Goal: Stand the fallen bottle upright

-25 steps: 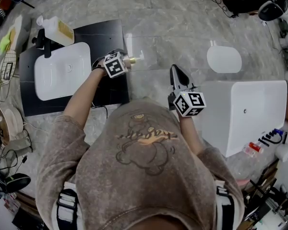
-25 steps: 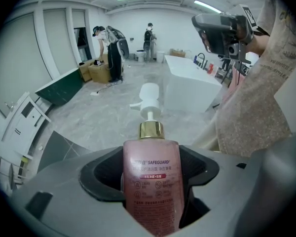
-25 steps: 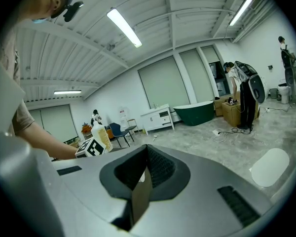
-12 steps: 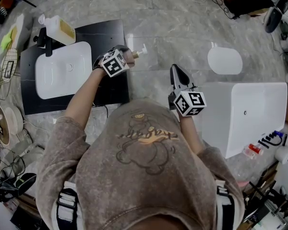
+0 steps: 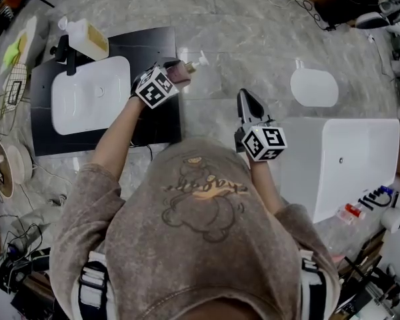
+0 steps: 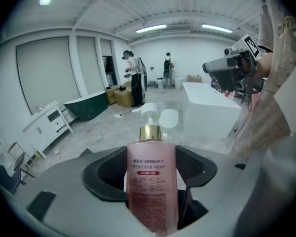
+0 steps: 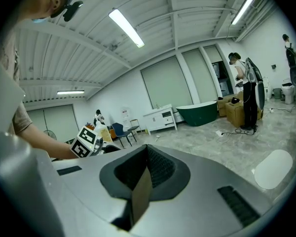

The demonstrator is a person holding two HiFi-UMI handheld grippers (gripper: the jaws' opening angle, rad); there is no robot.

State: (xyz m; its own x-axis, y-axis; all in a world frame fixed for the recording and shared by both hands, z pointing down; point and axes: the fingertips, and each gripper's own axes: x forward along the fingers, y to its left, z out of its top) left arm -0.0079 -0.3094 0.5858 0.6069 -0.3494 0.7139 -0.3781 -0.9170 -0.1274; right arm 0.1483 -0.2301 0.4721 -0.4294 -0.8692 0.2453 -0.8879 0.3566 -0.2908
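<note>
A pink soap bottle (image 6: 152, 181) with a gold collar and a white pump head stands between the jaws of my left gripper (image 6: 152, 168). The jaws are closing and their dark pads press on the bottle's sides. In the head view the bottle (image 5: 183, 72) is held off the surface at the right edge of the black counter (image 5: 153, 45), its pump pointing up and to the right, just beyond the left gripper (image 5: 177, 75). My right gripper (image 5: 248, 99) hangs to the right, shut and with nothing in it; in its own view the right gripper (image 7: 144, 168) shows both pads meeting.
A white basin (image 5: 90, 95) is set into the black counter, with a black tap (image 5: 65, 51) and a yellow-filled pump bottle (image 5: 88, 39) behind it. A white bathtub (image 5: 347, 159) stands at the right, a white oval lid (image 5: 315, 87) on the marble floor beyond it.
My left gripper has risen with the bottle and tilted it, so the pump now points upward. The right gripper has not moved.
</note>
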